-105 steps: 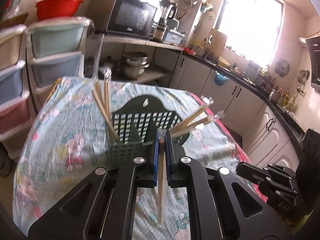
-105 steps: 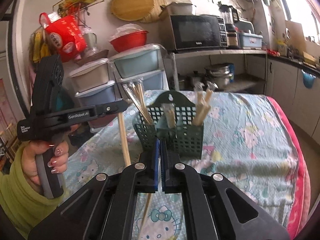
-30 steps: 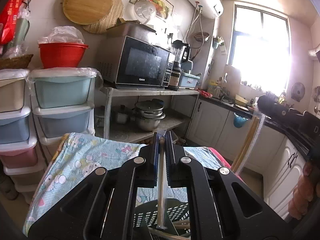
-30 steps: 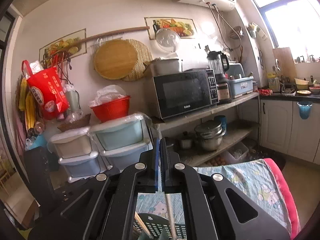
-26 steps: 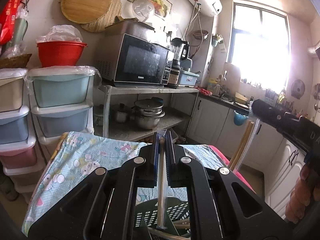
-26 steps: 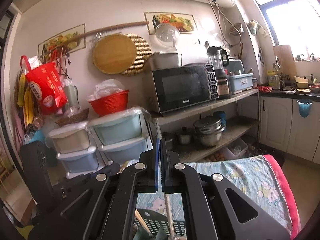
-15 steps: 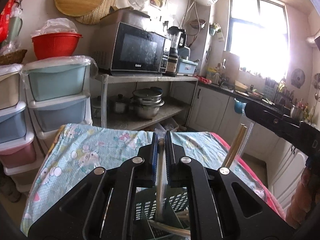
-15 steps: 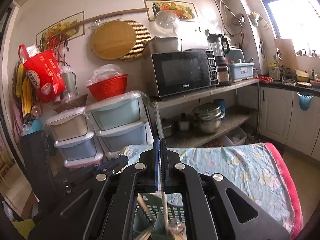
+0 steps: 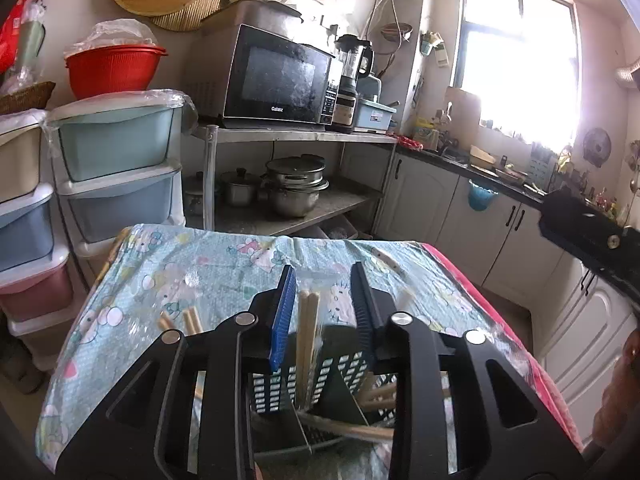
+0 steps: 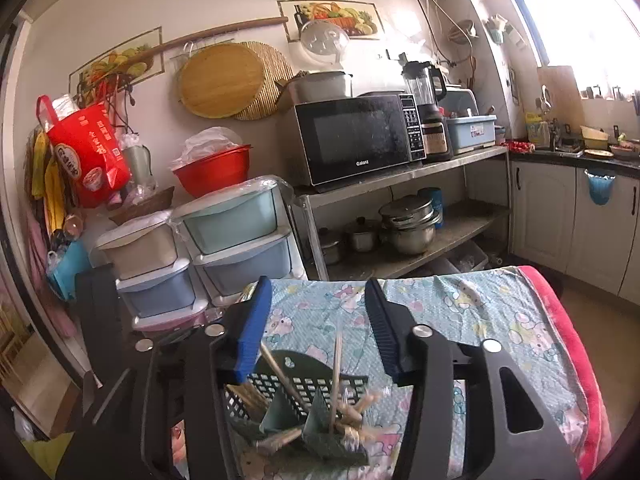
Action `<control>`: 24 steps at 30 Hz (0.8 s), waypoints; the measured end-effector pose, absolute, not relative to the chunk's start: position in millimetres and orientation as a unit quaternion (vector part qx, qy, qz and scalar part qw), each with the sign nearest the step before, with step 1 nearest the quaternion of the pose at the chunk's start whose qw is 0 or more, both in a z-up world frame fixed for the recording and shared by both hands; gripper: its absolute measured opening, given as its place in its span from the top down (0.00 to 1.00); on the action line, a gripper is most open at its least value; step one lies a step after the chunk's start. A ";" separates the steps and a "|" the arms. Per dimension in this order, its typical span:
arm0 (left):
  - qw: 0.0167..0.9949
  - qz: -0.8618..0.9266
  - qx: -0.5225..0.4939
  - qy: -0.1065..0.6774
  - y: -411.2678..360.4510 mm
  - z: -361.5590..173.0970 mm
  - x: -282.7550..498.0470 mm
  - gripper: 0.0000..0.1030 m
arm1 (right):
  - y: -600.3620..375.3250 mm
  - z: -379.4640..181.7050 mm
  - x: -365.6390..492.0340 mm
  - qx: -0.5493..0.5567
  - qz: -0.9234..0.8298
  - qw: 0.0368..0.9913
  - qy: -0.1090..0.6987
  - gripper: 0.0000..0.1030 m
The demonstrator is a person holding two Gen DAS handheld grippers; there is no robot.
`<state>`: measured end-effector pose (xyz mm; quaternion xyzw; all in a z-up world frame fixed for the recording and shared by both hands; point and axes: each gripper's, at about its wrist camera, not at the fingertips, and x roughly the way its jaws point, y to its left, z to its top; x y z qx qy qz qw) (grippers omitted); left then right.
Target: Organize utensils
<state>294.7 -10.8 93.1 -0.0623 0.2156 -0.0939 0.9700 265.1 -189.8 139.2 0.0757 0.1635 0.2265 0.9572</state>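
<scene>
- Green utensil basket sits on the cloth-covered surface.
- Left hand-held gripper is opening; wrapped chopsticks stand loose between its jaws, in the basket.
- Right hand-held gripper is opening above a thin stick in the basket.

1. Daylight is pouring through the window, blowing it out to white and hazing the wall beside it.
2. Fisheye lenses are bending the shelf and cabinets; dark vignetting is ringing both corners.
3. Motion blur is smearing the chopsticks in the right view.
</scene>
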 end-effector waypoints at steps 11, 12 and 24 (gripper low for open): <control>0.966 -0.095 -0.075 0.228 -2.1 91.5 247.6 0.24 | -202.9 128.2 215.0 0.049 0.217 0.960 0.170 0.35; 0.966 -0.096 -0.074 0.229 -2.2 91.2 242.6 0.22 | -203.6 125.7 211.5 0.047 0.217 0.960 0.173 0.32; 0.959 -0.098 -0.063 0.259 -2.8 63.9 179.6 0.10 | -204.7 76.9 151.4 0.009 0.201 0.959 0.198 0.16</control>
